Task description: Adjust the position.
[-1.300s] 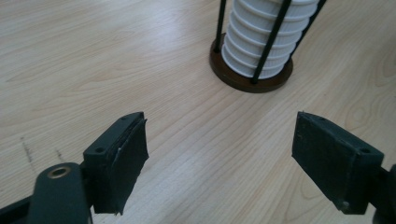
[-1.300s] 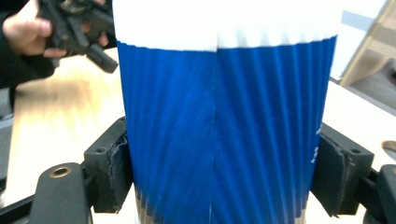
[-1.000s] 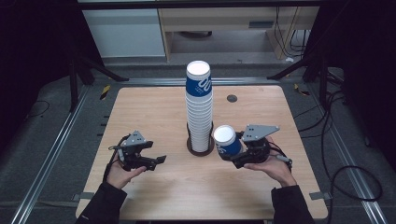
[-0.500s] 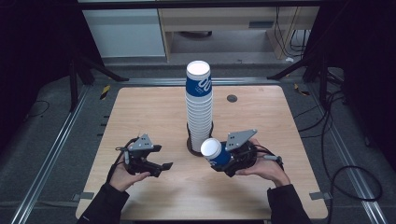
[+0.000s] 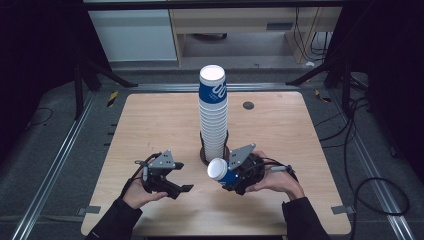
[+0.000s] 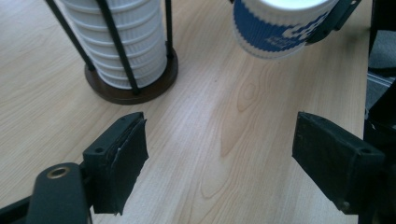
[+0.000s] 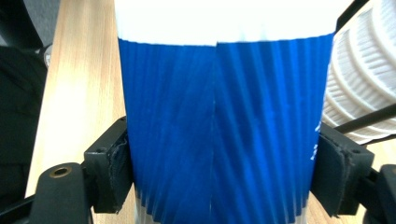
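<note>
Cup [image 5: 220,171]: a blue ribbed paper cup with a white rim, clamped between the jaws of the right gripper [image 5: 231,176]; it is tilted on its side, mouth turned toward the left side of the table, and is held above the wood, just in front of the base of the stack.
Cup in right gripper view: its blue wall [image 7: 219,130] is seen pressed by a black pad on each side.
Right gripper: closed on the cup and held in the person's right hand [image 5: 277,181].
Left gripper [image 5: 175,186]: jaws spread wide with nothing between them; only bare wood [image 6: 219,149] is seen between the pads.
Stack of cups [image 5: 213,117]: upright in a black wire stand on a round dark base [image 5: 206,156], near the middle of the table [image 5: 150,120].
Change over the last second: the cup has been carried from the right of the stack toward the table's middle and tipped further over; the left gripper has been shifted slightly toward the middle, and its jaws have stayed apart.
Cup in left gripper view: seen at the top edge [image 6: 275,32], well ahead of the open jaws.
</note>
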The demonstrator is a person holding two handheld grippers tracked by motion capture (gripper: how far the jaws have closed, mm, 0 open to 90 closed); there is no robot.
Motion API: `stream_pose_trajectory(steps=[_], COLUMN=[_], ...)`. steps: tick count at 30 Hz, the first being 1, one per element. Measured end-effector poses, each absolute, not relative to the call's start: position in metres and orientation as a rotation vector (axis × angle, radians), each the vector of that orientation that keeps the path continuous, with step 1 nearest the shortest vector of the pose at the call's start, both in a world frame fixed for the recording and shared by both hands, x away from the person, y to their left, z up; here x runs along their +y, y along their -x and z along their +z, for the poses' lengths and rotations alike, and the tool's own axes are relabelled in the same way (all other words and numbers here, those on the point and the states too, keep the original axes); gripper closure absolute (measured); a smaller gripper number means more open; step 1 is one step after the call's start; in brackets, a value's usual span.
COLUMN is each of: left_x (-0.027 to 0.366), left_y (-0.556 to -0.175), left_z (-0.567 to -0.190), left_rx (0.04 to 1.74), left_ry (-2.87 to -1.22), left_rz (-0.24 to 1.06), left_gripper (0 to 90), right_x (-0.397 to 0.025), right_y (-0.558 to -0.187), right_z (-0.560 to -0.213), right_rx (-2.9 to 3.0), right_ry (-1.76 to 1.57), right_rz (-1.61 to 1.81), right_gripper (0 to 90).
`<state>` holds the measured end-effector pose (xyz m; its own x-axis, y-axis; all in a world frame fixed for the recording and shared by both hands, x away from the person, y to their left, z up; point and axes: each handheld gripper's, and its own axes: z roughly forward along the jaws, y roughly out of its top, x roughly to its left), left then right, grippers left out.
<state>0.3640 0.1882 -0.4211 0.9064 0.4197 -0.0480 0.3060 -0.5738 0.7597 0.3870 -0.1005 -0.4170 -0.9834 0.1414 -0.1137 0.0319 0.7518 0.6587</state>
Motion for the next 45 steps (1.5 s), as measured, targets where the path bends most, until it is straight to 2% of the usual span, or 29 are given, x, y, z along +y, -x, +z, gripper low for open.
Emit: stream_pose_trajectory(steps=[25,45], left_x=[0.157,0.148], left_y=[-0.36,-0.36], left_z=[-0.425,-0.427], left_rx=[0.402,0.388], left_ry=[-2.283,-2.294], left_rz=[0.069,0.035], left_gripper=[16.9,21.2], right_x=[-0.06,-0.039], right_y=[-0.378,-0.373], right_z=[-0.436,-0.439], right_rx=[2.885,2.877], right_ry=[-0.019,0.055], right_rz=[0.907,0.887], right_gripper=[21.0,21.0])
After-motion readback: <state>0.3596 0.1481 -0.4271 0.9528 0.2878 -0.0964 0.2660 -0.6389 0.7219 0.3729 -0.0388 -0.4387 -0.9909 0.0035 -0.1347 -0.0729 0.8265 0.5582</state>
